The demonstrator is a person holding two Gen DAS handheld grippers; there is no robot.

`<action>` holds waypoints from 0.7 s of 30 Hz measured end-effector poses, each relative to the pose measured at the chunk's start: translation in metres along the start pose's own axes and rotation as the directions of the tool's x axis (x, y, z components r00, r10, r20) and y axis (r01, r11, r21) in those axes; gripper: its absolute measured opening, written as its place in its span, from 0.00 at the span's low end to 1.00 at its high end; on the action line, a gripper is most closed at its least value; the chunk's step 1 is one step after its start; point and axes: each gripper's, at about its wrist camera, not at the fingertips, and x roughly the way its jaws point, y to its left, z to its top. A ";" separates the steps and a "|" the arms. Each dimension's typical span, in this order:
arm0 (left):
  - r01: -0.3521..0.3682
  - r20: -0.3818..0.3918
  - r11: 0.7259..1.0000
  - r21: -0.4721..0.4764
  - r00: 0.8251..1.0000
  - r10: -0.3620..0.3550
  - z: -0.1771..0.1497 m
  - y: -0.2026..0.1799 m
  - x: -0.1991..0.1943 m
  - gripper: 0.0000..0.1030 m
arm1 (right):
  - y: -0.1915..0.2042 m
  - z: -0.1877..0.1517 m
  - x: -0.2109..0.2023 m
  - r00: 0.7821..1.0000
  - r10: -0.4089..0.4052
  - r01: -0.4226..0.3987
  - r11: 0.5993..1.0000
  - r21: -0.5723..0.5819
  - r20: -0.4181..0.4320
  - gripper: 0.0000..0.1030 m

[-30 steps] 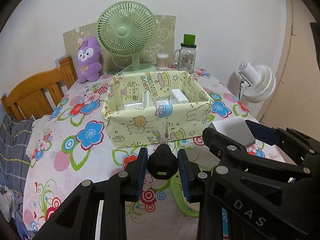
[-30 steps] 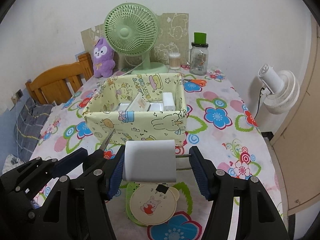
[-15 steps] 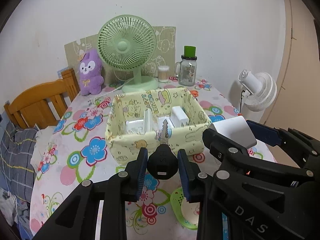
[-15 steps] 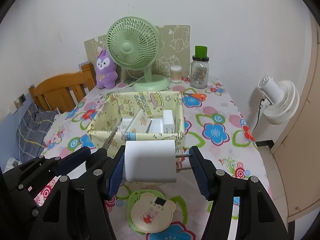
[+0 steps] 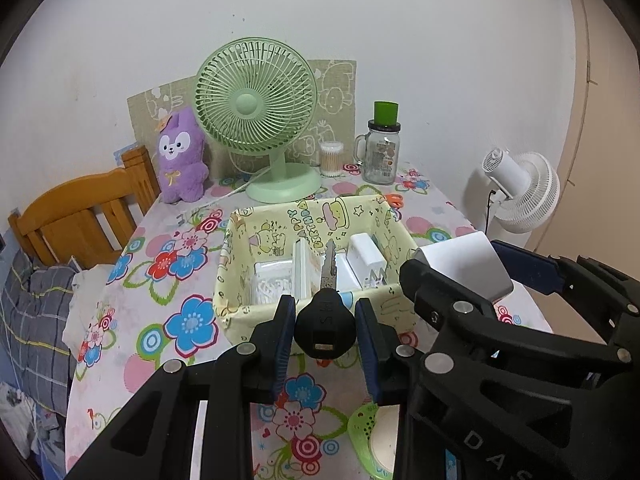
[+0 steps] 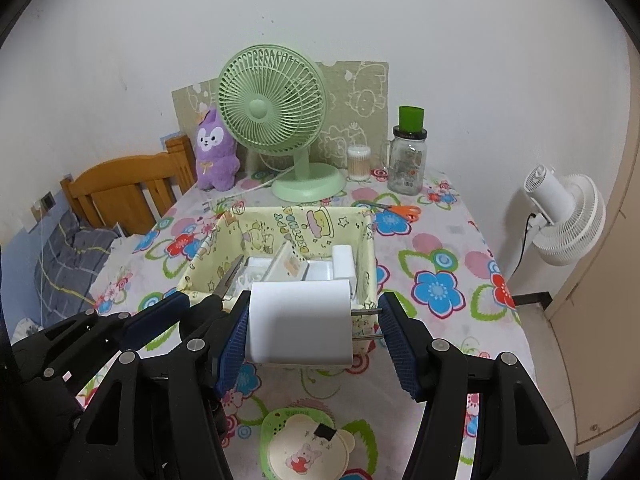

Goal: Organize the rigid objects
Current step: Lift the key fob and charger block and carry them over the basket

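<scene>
**Inspector A:** Left gripper (image 5: 325, 326): its blue-padded fingers (image 5: 285, 330) are drawn in narrow and clamped on the black plastic head of a metal key (image 5: 325, 328). The key's blade points forward, over the near wall of the yellow cartoon-print fabric box (image 6: 362, 240). Held clear of the floral-cloth tabletop (image 6: 440, 240).

**Inspector B:** Noted. Right gripper (image 6: 314, 326)?

**Inspector A:** Fingers about half spread, gripping a white rectangular plug-in charger (image 6: 300, 324) sideways. One pad presses its flat end; its two metal prongs reach the other pad. It hangs just before the box's near wall, above the tabletop.

**Inspector B:** Box contents?

**Inspector A:** A second white charger block (image 6: 344, 262) stands upright at the right side. A white divider piece (image 6: 286, 260) leans near the middle, and white trays lie flat on either side. Smaller detail cannot be made out.

**Inspector B:** Surroundings?

**Inspector A:** Behind the box: a pale green desk fan (image 5: 258, 120), a purple plush toy (image 5: 180, 160), a jar of cotton swabs (image 5: 331, 153) and a glass mug-jar with green cap (image 5: 382, 148). Orange-handled scissors (image 6: 402, 211) lie right of the box's far corner. A green-rimmed round coaster with rabbit print (image 6: 308, 446) lies at the near edge.
</scene>
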 end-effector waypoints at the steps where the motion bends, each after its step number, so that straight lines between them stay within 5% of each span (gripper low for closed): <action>1: 0.001 -0.001 1.000 0.001 1.000 -0.001 0.002 0.000 0.002 0.30 | 0.000 0.002 0.002 1.000 0.001 -0.001 1.000 0.000 -0.001 0.63; 21: -0.007 -0.011 1.000 0.005 1.000 0.007 0.029 0.011 0.036 0.30 | -0.003 0.026 0.038 1.000 0.009 -0.009 1.000 0.027 -0.009 0.63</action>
